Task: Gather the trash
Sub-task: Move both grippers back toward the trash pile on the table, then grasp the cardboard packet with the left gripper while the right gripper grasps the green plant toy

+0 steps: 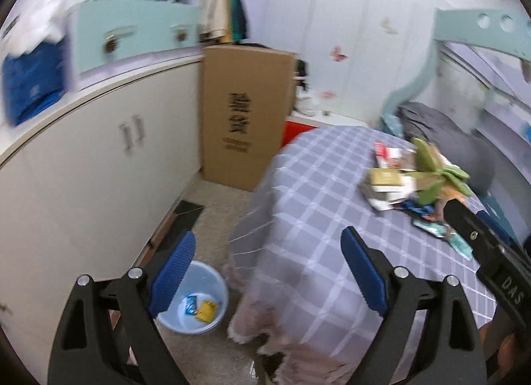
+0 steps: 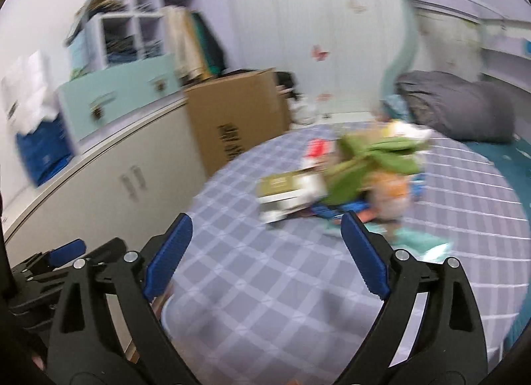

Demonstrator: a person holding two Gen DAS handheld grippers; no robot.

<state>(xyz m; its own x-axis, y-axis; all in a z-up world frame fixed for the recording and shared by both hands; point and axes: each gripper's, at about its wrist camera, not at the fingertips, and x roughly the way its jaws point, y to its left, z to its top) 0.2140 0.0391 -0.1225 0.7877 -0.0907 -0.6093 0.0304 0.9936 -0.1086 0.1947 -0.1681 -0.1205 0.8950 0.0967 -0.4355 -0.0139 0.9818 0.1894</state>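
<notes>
A pile of trash lies on the checked bedspread: small boxes, wrappers and a green plush piece. It also shows, blurred, in the right wrist view. A pale blue bin stands on the carpet beside the bed and holds a blue and a yellow wrapper. My left gripper is open and empty, above the bed's edge and the bin. My right gripper is open and empty over the bedspread, short of the pile; its body shows in the left wrist view.
A white cabinet runs along the left with a tall cardboard box at its far end. A grey pillow lies at the head of the bed. A teal wrapper lies near my right finger.
</notes>
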